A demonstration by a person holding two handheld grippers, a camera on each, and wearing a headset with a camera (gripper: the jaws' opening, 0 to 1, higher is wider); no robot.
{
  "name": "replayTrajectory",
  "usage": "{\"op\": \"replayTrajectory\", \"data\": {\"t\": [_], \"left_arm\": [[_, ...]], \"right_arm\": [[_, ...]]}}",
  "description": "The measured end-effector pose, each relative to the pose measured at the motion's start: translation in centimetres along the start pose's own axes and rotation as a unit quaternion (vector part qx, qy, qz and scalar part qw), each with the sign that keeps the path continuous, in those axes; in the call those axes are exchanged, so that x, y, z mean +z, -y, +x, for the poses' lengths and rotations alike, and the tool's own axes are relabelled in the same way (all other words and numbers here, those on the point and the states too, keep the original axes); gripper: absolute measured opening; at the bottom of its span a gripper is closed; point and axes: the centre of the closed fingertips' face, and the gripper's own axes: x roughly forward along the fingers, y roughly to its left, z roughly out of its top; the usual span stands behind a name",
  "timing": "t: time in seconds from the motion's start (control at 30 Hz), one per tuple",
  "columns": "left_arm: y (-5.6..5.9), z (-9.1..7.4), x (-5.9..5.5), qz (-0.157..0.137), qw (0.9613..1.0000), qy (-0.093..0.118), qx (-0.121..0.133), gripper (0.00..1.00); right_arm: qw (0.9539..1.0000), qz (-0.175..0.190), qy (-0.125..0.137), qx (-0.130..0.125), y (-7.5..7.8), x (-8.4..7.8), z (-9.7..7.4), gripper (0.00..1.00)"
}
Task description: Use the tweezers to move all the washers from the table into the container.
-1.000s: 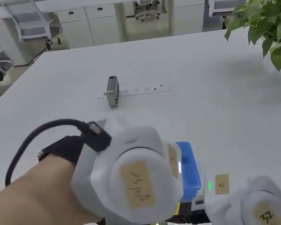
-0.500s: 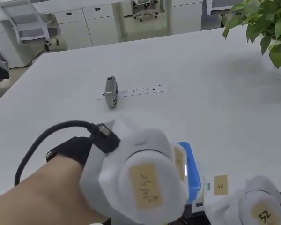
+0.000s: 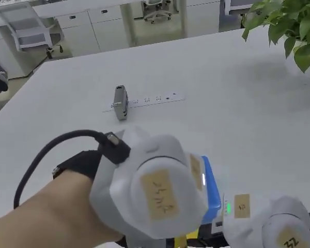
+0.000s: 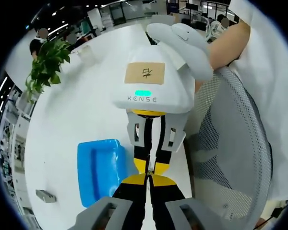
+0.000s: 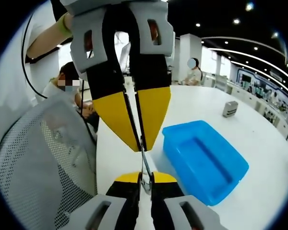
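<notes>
In the right gripper view, the left tool [image 5: 139, 139] comes down from the top middle. Its yellow jaws are pinched on the thin metal tweezers [image 5: 143, 160]. Just below, at the bottom middle, the right tool [image 5: 144, 182] has its jaws pinched on the other end, so both hold the tweezers at once.

To the right, the blue container [image 5: 204, 160] sits close by on the white table [image 5: 271, 153].

I think the step in hand is getting a good hold on the tweezers. The washers come after. Next, one tool should let go, and the other should bring the tweezers' tips down to a washer.

Writing: the paper label [image 3: 159, 192] on the left tool is scribbled and hard to read. The right tool's shell says XENSE [image 4: 141, 98].
</notes>
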Motion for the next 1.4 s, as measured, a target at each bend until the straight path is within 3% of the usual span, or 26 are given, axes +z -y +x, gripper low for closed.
{"op": "replayTrajectory", "data": {"t": [0.17,0.27,0.33,0.4,0.47,0.57,0.6,0.63,0.67,0.8,0.83,0.87,0.9,0.93,0.97,1.0,1.03,1.07,1.1,1.2,1.27,1.3,1.33,1.37,1.4], "left_arm": [[-0.2,-0.1,-0.3,-0.031,0.9992,0.019,0.020,0.00],[-0.2,-0.4,-0.7,-0.074,0.9956,0.041,0.041,0.02],[-0.1,-0.9,-0.6,-0.118,0.9884,0.076,0.057,0.05],[-0.1,-1.7,-1.1,-0.160,0.9784,0.104,0.079,0.08],[-0.2,-2.5,-1.8,-0.194,0.9656,0.132,0.111,0.10],[0.0,-3.8,-3.0,-0.252,0.9410,0.171,0.149,0.15],[0.2,-4.5,-3.5,-0.273,0.9286,0.192,0.163,0.16],[0.3,-4.8,-3.8,-0.288,0.9209,0.202,0.168,0.16],[0.4,-5.4,-4.4,-0.311,0.9079,0.215,0.182,0.17],[1.1,-6.1,-6.1,-0.352,0.8830,0.234,0.204,0.30],[1.3,-6.1,-6.4,-0.356,0.8801,0.235,0.208,0.32],[1.3,-6.3,-6.8,-0.368,0.8692,0.246,0.220,0.34],[1.4,-6.4,-6.9,-0.374,0.8632,0.254,0.225,0.36],[1.4,-6.5,-7.0,-0.382,0.8540,0.266,0.232,0.37],[1.3,-6.8,-7.2,-0.390,0.8414,0.282,0.246,0.41],[1.2,-6.9,-7.4,-0.385,0.8342,0.295,0.263,0.46],[1.2,-7.0,-7.4,-0.381,0.8308,0.302,0.272,0.54],[1.2,-6.9,-7.7,-0.388,0.8229,0.305,0.282,0.59],[1.2,-6.9,-7.9,-0.396,0.8127,0.311,0.292,0.64],[1.1,-6.9,-8.2,-0.404,0.7938,0.333,0.310,0.74],[0.6,-7.1,-8.7,-0.407,0.7788,0.342,0.333,0.82],[0.3,-7.3,-8.9,-0.410,0.7700,0.348,0.343,0.86],[-0.1,-7.7,-9.0,-0.412,0.7578,0.359,0.356,0.91],[-0.3,-7.9,-9.2,-0.417,0.7474,0.367,0.364,0.94],[-0.6,-8.1,-9.3,-0.424,0.7346,0.377,0.371,0.96]], "right_arm": [[1.0000,0.001,0.000,-0.001,0.0,0.0,0.0,0.03],[1.0000,0.000,0.000,-0.002,0.0,0.0,0.0,0.02],[0.9999,0.011,0.003,0.002,0.0,0.1,0.0,0.02],[0.9995,0.029,0.009,0.006,0.0,0.1,0.0,0.02],[0.9994,0.034,0.011,0.006,0.0,0.2,-0.1,0.02],[0.9989,0.042,0.019,0.008,-0.1,0.4,-0.1,0.02],[0.9987,0.046,0.021,0.010,-0.1,0.4,-0.1,0.02],[0.9985,0.048,0.021,0.011,-0.2,0.4,-0.1,0.02],[0.9983,0.052,0.023,0.013,-0.2,0.3,-0.2,0.02],[0.9949,0.088,0.045,0.020,-0.2,0.8,-0.4,0.02],[0.9922,0.108,0.058,0.025,-0.2,1.1,-0.4,0.02],[0.9903,0.120,0.065,0.026,-0.1,1.2,-0.5,0.02],[0.9886,0.131,0.070,0.026,0.0,1.2,-0.6,0.02],[0.9870,0.140,0.074,0.028,0.1,1.3,-0.7,0.02],[0.9856,0.149,0.076,0.027,0.3,1.1,-0.8,0.02],[0.9839,0.159,0.079,0.024,0.5,1.1,-0.9,0.02],[0.9821,0.167,0.084,0.022,0.8,1.0,-1.1,0.02],[0.9815,0.171,0.084,0.021,1.0,1.0,-1.2,0.02],[0.9809,0.174,0.085,0.018,1.2,1.0,-1.4,0.02],[0.9786,0.185,0.089,0.014,1.6,1.1,-1.8,0.02],[0.9775,0.187,0.095,0.024,1.4,1.4,-1.9,0.02],[0.9789,0.179,0.092,0.033,1.1,1.4,-1.9,0.02],[0.9820,0.166,0.083,0.037,0.8,1.4,-1.9,0.02],[0.9828,0.162,0.079,0.038,0.7,1.4,-1.9,0.02],[0.9829,0.161,0.078,0.041,0.6,1.5,-2.0,0.02]]}}
